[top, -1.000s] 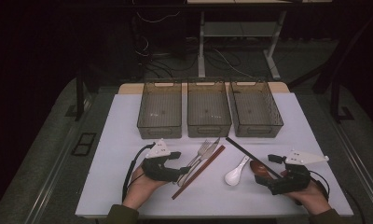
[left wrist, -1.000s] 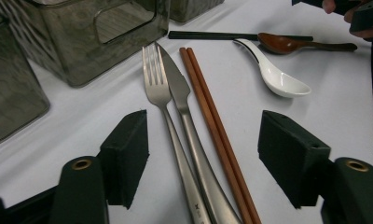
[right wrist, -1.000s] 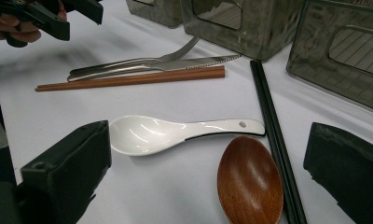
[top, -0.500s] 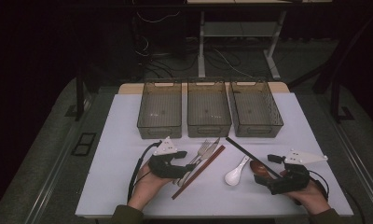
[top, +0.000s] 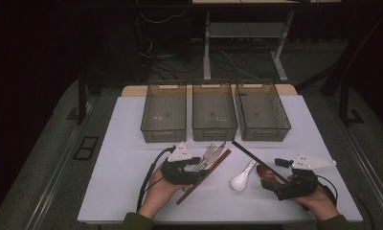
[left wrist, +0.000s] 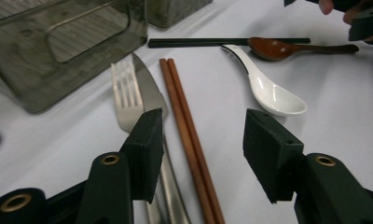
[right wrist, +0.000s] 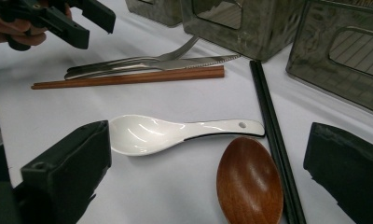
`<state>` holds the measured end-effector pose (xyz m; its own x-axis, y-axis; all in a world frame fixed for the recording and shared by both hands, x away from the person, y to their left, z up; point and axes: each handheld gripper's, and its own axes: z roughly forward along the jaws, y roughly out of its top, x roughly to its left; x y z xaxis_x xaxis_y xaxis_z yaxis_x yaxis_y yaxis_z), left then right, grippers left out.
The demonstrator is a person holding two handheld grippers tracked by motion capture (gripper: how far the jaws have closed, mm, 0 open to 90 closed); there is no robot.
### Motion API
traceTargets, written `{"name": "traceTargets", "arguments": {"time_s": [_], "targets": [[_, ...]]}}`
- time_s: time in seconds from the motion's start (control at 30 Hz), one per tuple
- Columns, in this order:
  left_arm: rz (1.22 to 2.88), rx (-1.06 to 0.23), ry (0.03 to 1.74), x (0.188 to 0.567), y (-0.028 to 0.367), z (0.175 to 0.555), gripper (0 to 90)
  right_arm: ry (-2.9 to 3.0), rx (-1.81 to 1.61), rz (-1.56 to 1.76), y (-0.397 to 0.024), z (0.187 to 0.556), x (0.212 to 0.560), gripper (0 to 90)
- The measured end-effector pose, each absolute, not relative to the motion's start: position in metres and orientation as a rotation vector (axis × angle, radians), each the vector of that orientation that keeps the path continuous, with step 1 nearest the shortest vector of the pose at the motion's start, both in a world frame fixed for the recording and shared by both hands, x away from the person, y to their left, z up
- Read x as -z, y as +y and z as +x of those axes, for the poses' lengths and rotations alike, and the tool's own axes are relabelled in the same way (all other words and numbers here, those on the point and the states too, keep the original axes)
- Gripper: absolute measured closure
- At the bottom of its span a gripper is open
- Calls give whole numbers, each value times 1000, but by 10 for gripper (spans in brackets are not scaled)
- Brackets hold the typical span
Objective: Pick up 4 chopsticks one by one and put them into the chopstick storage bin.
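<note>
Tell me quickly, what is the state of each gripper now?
Left gripper: open, jaws just been closing around the brown chopsticks, not pressing yet.
Right gripper: open, holding nothing, wooden spoon between its jaws.

Bare surface is lying open left of the brown chopsticks; three bins are walling off the space behind them, while spoons are crowding their right.

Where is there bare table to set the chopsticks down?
Bare white mat lies left of the left bin and the left gripper; a smaller strip runs right of the right bin. Crowded: between the brown chopsticks, white spoon and wooden spoon.
</note>
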<state>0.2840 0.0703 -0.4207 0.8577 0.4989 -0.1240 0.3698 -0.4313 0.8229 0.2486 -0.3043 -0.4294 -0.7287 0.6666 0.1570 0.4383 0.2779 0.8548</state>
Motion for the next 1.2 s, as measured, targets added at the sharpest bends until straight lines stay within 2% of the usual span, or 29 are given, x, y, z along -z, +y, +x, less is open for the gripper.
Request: {"name": "traceTargets", "arguments": {"time_s": [0.23, 0.77, 1.2], "targets": [[2090, -179, 623, 423, 65, 279, 531, 2310, -1433, 1022, -304, 249, 430, 6], [2140, -164, 646, 432, 55, 278, 764, 2304, -1439, 1025, -302, 248, 429, 6], [2232, -198, 655, 444, 49, 283, 802, 2313, -1428, 1021, -302, 249, 430, 6]]}}
